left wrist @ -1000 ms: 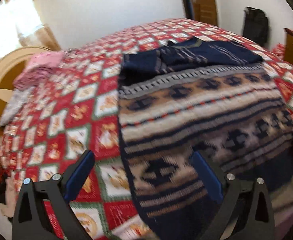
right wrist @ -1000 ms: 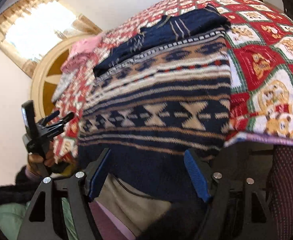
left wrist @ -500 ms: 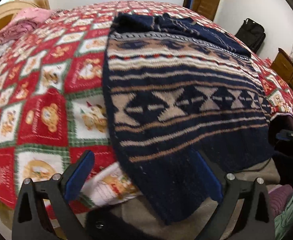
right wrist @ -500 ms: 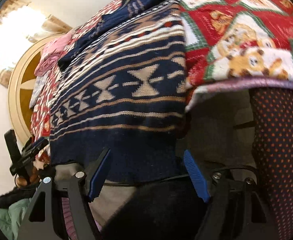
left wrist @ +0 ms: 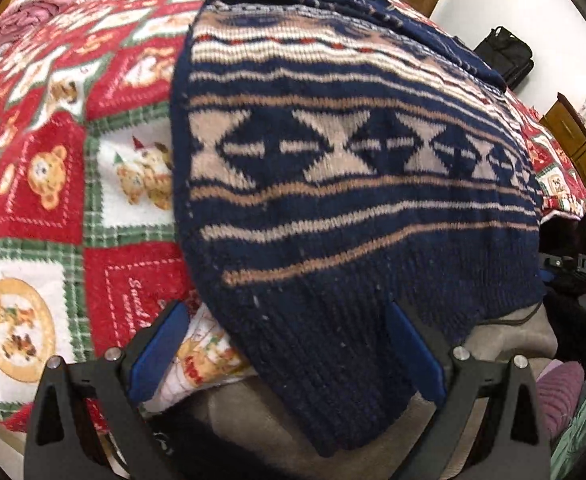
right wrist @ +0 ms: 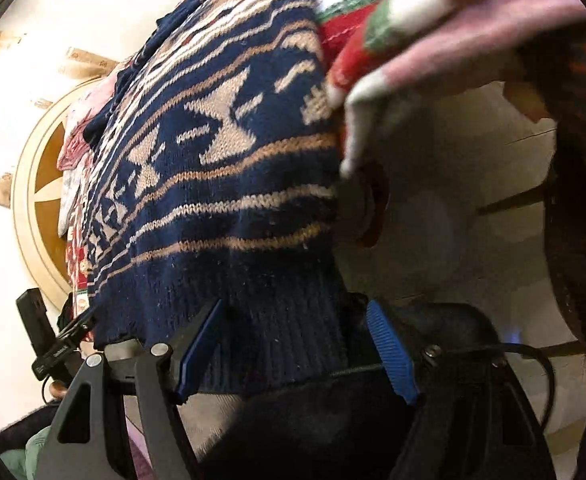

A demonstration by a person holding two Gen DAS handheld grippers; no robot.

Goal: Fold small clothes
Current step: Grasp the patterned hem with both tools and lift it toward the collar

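A navy knitted sweater [left wrist: 333,168] with beige stripes and diamond bands lies flat on the bed, its ribbed hem hanging over the near edge. My left gripper [left wrist: 289,344] is open, and the hem's left corner [left wrist: 333,380] hangs between its blue pads without being pressed. In the right wrist view the same sweater [right wrist: 221,184] drapes down, and my right gripper [right wrist: 293,348] stands open around the hem's right corner. The other gripper shows small at each view's side.
A red, green and white teddy-bear quilt [left wrist: 53,184] covers the bed. Pink clothes [left wrist: 37,12] lie at the far left near the round headboard [right wrist: 41,184]. A black bag [left wrist: 505,56] and a wooden cabinet [left wrist: 573,136] stand to the right.
Both grippers have sunk and tipped down toward the bed's near edge. The sweater's hanging hem now sits between each pair of fingers. The jaws have stayed equally wide.
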